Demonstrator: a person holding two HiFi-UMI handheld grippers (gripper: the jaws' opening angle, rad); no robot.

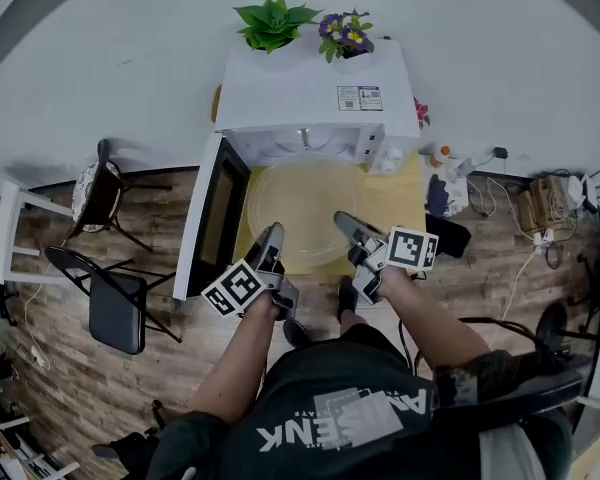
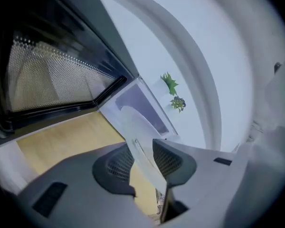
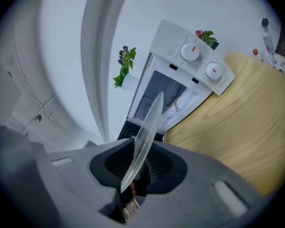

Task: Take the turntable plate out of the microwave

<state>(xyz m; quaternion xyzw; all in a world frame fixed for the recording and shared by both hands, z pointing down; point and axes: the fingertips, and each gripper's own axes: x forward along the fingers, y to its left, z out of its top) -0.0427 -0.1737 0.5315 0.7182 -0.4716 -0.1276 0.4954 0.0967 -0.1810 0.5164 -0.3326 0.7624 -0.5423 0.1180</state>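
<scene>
Head view: a white, boxy microwave (image 1: 315, 93) sits at the back edge of a pale wood-grain table (image 1: 405, 203). Its door (image 1: 215, 213), dark-windowed in a white frame, is swung open toward the table's left edge. A spiky green succulent (image 1: 272, 23) and a purple flowering plant (image 1: 345, 33) stand on its top. The turntable plate (image 1: 305, 208), a clear glass disc, lies face up just in front of the open cavity, over the middle of the table. Being see-through, it may hang above the wood or rest on it; I cannot say which. The left gripper (image 1: 270, 243) pinches its near-left rim and the right gripper (image 1: 348, 226) its near-right rim.

Left gripper view: the grey plastic jaws carry dark ribbed pads, closed on the plate's thin rim. The plate (image 2: 137, 132) shows edge-on as a milky, translucent sliver running from the left gripper (image 2: 143, 158) up toward the cavity. The door (image 2: 52, 80) shows its fine perforated mesh.

Right gripper view: the right gripper (image 3: 138, 163) likewise clamps the rim between ribbed pads. The plate (image 3: 147, 127) rises as a narrow glassy blade, tilted slightly right and pointing at the microwave. Two round white knobs (image 3: 202, 61) with orange marks sit on the control panel.
</scene>
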